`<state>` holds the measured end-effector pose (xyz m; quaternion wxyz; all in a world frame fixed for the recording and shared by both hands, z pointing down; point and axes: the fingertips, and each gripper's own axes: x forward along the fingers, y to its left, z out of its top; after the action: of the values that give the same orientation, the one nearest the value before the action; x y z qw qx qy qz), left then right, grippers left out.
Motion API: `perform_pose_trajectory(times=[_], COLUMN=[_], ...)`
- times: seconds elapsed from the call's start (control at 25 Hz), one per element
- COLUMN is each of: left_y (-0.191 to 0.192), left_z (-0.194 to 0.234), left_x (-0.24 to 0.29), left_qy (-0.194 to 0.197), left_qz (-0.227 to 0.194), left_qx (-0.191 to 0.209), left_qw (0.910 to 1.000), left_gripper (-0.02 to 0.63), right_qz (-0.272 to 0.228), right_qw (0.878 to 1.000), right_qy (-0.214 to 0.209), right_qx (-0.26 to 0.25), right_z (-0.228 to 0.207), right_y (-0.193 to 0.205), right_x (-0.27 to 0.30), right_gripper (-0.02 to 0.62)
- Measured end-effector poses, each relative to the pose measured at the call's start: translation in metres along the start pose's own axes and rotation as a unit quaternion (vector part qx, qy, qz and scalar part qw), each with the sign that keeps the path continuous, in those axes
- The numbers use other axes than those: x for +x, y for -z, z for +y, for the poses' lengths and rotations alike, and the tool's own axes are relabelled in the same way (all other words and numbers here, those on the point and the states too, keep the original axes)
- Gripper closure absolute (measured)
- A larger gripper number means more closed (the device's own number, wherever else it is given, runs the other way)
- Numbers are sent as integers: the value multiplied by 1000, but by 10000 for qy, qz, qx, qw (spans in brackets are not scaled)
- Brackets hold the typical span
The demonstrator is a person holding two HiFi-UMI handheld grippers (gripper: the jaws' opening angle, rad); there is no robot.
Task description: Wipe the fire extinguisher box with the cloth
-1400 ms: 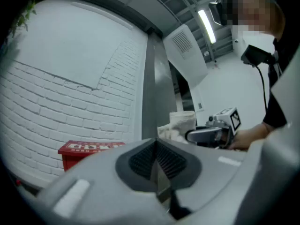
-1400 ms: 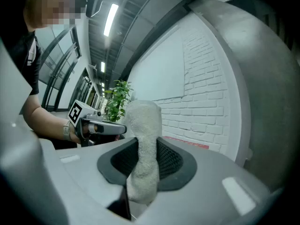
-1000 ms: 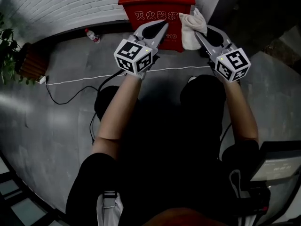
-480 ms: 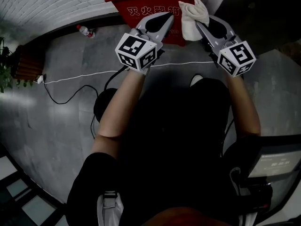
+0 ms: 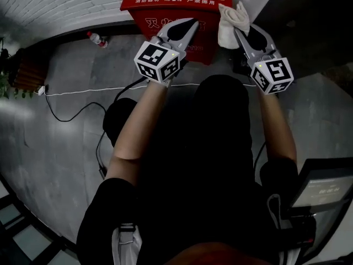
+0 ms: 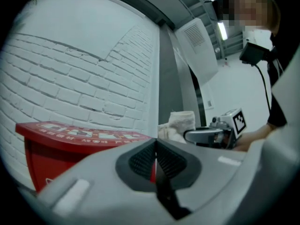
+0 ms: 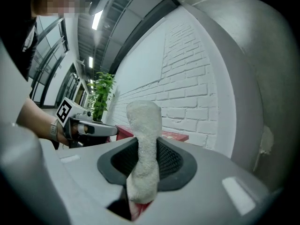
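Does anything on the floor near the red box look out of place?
Yes. A plastic bottle seems to lie on its side on the floor, left of the fire extinguisher box, and a loose white cable runs across the floor.

Plastic bottle [image 5: 96,38] on grey floor [image 5: 49,148] near white brick wall [image 5: 60,1]; white cable [image 5: 94,89]; black cable [image 5: 71,115]; leafy plant [image 7: 101,95].

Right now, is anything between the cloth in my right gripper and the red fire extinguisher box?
Nothing visible. The right gripper is shut on the cloth, which sits right by the top right corner of the box. The left gripper, shut and empty, is over the front of the box, off to the cloth's left.
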<state>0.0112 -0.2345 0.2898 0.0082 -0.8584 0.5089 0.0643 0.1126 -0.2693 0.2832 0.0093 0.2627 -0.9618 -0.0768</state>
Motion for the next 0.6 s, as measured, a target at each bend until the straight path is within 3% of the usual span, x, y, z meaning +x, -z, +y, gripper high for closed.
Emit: perform_pose_trajectory(times=[0.16,0.4,0.6], left_y=[11,26,16], left_z=[1,-19,-44], left_x=[9,36,53], left_qy=[-121,124,328], left_qz=[129,355,172], left_qx=[110,195,79], left_qw=[9998,9991,9993], left_gripper=[606,606,606], right_qz=[108,85,240], right_qw=[9988,9888,9863], right_qy=[469,1480,1627], right_qx=[52,173,-84], right_z=[-33,-94,-113], right_y=[19,37,41], right_x=[1,2,21], right_gripper=[495,497,497])
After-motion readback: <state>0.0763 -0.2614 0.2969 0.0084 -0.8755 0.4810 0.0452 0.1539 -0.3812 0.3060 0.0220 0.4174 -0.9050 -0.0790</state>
